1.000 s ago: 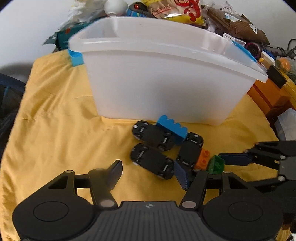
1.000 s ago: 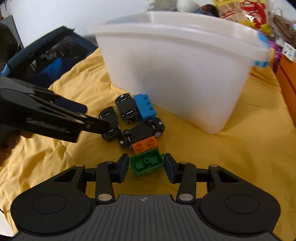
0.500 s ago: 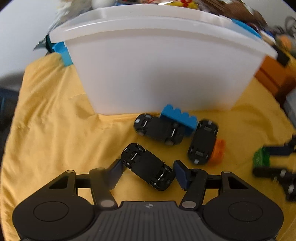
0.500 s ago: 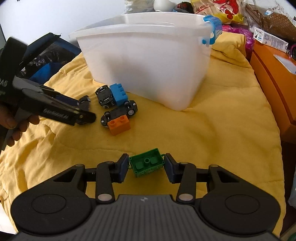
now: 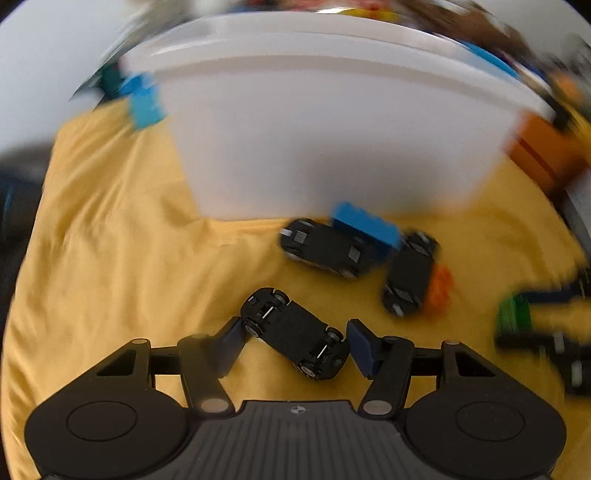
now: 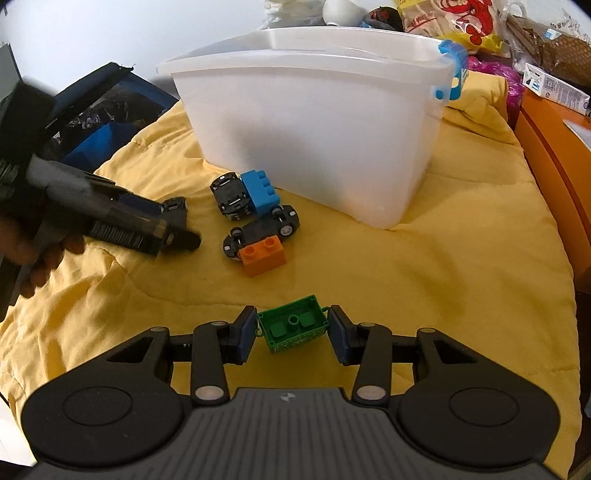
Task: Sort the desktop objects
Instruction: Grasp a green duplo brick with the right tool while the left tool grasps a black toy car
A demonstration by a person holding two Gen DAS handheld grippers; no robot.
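Two grippers work over a yellow quilted blanket that lies soft and wrinkled under everything. The left gripper has its dark pads pressed against both ends of a black toy car, which lies upside down, axles and small wheels showing, near the blanket's front edge. The right gripper holds a green plastic brick between its blue-black pads; the brick is boxy and tilted, its hollow underside with a round tube facing the camera.

Toward the middle of the blanket sit two more black cars, also belly up. A blue studded brick touches the farther car, and an orange two-stud brick rests against the nearer one. Just behind them stands a white translucent plastic tub, smooth-walled with a wide rim and a blue clip at its right corner.

Past the tub's far rim, crinkled snack bags pile against a pale wall. An orange wooden cabinet borders the blanket's right edge; a dark blue bag lies off its left edge. The left wrist view is blurred.
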